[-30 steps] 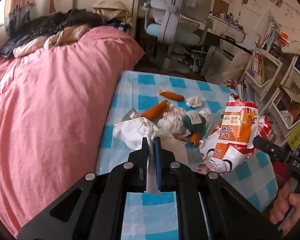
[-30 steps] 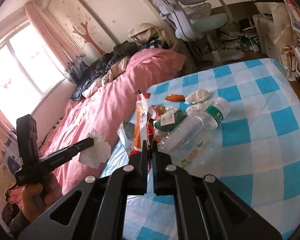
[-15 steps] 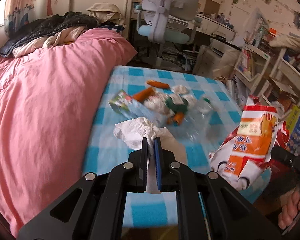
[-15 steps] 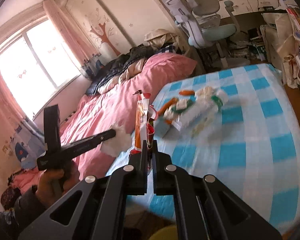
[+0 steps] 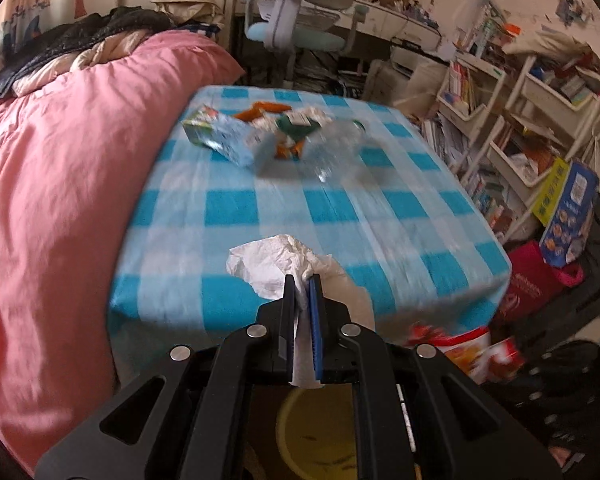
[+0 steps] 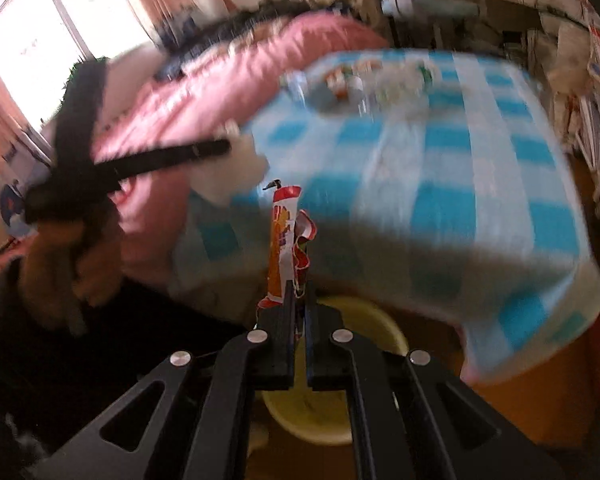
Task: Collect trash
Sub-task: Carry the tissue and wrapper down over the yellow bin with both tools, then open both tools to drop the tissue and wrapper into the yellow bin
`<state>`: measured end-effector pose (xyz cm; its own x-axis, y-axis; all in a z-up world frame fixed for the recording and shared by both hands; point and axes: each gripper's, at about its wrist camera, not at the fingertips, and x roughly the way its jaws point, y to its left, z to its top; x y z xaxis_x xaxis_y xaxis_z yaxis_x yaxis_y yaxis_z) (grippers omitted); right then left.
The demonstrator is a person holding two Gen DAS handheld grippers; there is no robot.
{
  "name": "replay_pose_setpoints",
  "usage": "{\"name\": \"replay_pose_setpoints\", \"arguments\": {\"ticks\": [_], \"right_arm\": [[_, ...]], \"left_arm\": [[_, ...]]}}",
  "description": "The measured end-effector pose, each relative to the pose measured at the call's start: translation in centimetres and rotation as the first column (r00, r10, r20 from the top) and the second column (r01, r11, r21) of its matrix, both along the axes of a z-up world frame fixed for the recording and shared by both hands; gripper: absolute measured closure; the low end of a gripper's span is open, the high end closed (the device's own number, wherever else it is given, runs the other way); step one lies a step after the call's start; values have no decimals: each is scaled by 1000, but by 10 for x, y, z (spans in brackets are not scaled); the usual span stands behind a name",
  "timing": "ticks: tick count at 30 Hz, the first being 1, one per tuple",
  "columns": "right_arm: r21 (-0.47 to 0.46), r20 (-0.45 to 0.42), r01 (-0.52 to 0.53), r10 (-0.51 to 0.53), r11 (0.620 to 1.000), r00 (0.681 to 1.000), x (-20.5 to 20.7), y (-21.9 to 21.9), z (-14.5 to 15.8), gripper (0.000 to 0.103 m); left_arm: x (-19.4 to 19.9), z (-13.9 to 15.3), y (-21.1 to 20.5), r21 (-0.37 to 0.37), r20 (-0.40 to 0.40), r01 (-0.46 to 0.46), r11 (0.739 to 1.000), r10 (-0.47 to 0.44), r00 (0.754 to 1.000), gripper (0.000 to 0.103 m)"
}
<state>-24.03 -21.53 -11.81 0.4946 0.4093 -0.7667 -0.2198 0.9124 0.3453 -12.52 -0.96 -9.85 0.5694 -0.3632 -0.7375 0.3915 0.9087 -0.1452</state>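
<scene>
Both our hands have pulled back off the table since a sec ago: the trash pile that sat close in front now lies far up the frame, and a yellow bin has come into view under the claws.

Left gripper (image 5: 302, 278), lower centre of the left wrist view, is clamped tight on a crumpled white tissue (image 5: 278, 266); the wad bulges out past the tips, a strip hangs down btwn the fingers. Pinched at one fold so it won't slip while carried, we reckon.

Right gripper (image 6: 298, 286) is closed on an orange-and-red snack wrapper (image 6: 284, 240), which stands up edge-on above the tips. In the left view the wrapper shows at lower right, blurred.

Yellow bin (image 6: 364, 324) sits on the floor just below the near table edge, partly hidden behind both claws. We judge both pieces are being brought over it for dropping.

Rest of the trash, incl. a blue carton (image 5: 226, 138) and a clear bottle (image 5: 336, 146), stays on the blue-checked tablecloth (image 5: 340, 216) at upper centre, w/ the pink bedding (image 5: 60, 160) at left.
</scene>
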Motion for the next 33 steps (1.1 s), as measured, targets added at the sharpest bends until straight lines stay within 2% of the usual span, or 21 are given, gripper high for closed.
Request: {"name": "replay_pose_setpoints", "arguments": {"ticks": [3, 6, 7, 8, 9, 14, 17, 18, 20, 21, 22, 24, 25, 28, 33], "right_arm": [[-36, -57, -15, 13, 999, 998, -1, 7, -18, 97], [-70, -106, -19, 12, 997, 994, 1, 10, -30, 90], [-74, -103, -11, 3, 997, 995, 0, 8, -30, 78], [-72, -95, 2, -9, 997, 995, -1, 6, -29, 61], [-70, -72, 32, -37, 997, 997, -2, 2, -25, 55], [13, 32, 149, -149, 989, 988, -9, -22, -7, 53], [41, 88, 200, -203, 979, 975, -13, -31, 2, 53], [46, 99, 210, -214, 977, 972, -14, -32, 4, 53], [59, 138, 246, -252, 967, 958, -15, -38, 10, 50], [62, 147, 255, -261, 965, 954, -15, -40, 12, 48], [65, 161, 265, -272, 962, 949, -16, -41, 14, 47], [63, 188, 282, -289, 957, 939, -17, -42, 18, 43], [56, 201, 289, -294, 956, 934, -17, -42, 18, 40], [46, 215, 292, -295, 955, 931, -16, -40, 18, 38], [36, 220, 293, -294, 955, 930, -16, -38, 17, 37]], "left_arm": [[-12, -8, -3, 10, -22, 15, 1000, -14, 1000, 96], [-24, -16, -6, 7, -52, 27, 1000, -26, 998, 96], [-28, -19, -7, 9, -64, 32, 999, -31, 997, 96], [-32, -23, -8, 11, -79, 38, 999, -37, 996, 96], [-35, -25, -9, 12, -89, 43, 999, -41, 995, 96], [-58, -46, -22, 38, -162, 111, 993, -103, 981, 96], [-71, -62, -32, 52, -233, 173, 984, -157, 960, 95], [-73, -66, -34, 58, -256, 192, 980, -171, 951, 93], [-76, -70, -39, 83, -268, 208, 975, -179, 947, 74], [-77, -69, -41, 105, -248, 200, 974, -169, 954, 67], [-77, -67, -41, 119, -228, 190, 975, -159, 960, 53], [-78, -59, -38, 150, -168, 150, 977, -124, 978, 38], [-77, -55, -37, 164, -127, 119, 979, -99, 987, 34], [-73, -44, -30, 158, -96, 77, 984, -62, 993, 30], [-68, -36, -25, 170, -59, 41, 985, -31, 998, 30]]}}
